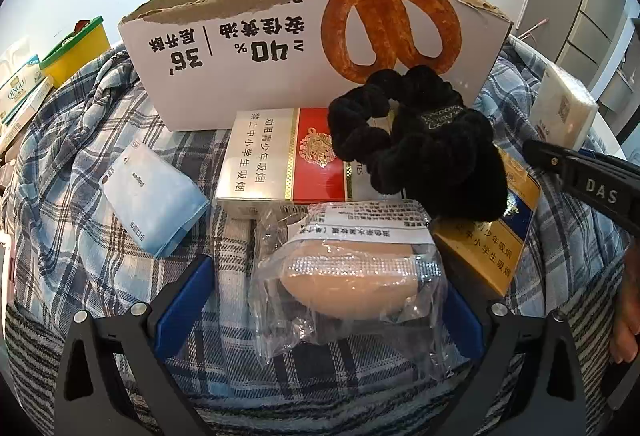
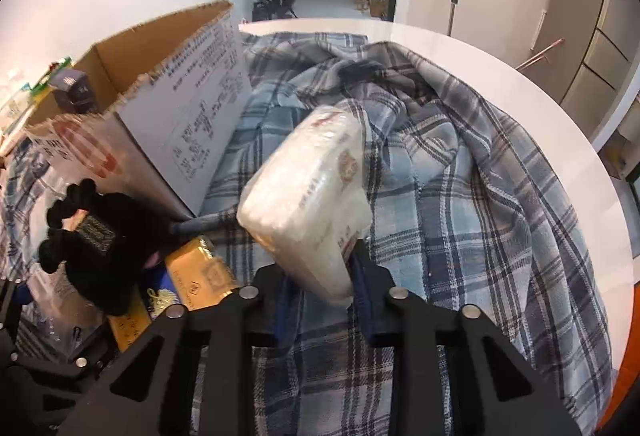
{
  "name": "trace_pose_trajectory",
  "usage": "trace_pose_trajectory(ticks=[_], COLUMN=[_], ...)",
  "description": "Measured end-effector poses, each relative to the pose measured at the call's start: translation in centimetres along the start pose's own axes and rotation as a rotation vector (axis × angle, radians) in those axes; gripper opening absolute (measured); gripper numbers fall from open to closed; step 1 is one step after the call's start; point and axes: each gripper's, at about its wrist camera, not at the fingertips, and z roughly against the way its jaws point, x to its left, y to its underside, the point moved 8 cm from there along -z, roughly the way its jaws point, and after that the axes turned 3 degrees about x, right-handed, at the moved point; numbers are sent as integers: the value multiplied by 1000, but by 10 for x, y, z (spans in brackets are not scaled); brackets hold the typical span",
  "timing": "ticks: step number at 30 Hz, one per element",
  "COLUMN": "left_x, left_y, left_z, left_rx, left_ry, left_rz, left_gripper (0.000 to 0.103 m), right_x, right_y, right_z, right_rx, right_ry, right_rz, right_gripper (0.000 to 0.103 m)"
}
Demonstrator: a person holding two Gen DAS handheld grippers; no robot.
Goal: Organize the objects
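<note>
The left claw [image 1: 320,300] is built of matte black plastic: two broad angular arms with triangular cut-outs, each carrying a pair of round silver screw heads near its forward end. Inside these arms sit flat royal-blue fingers [image 1: 182,300], slab-like with squared edges. The right claw [image 2: 322,300] has the same make: black arms with triangular cut-outs, four silver screw heads set in a row across them, and darker blue fingers [image 2: 366,300] between. Seen from the left claw's side, its black body bears the pale letters "DAS" and small screws.
</note>
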Motion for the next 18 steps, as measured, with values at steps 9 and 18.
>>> trace_pose_trajectory(ticks=[9,18], left_x=[1,1], left_y=[2,4], left_z=[3,7], left_rx=[-6,-2], left_ry=[-4,0], left_rz=[7,-1], left_gripper=[103,103], right_x=[0,-38], right_y=[1,-8], right_z=[49,59], right_rx=[-115,-140], right_ry=[-37,46], right_rz=[-28,-70], right_gripper=[15,15])
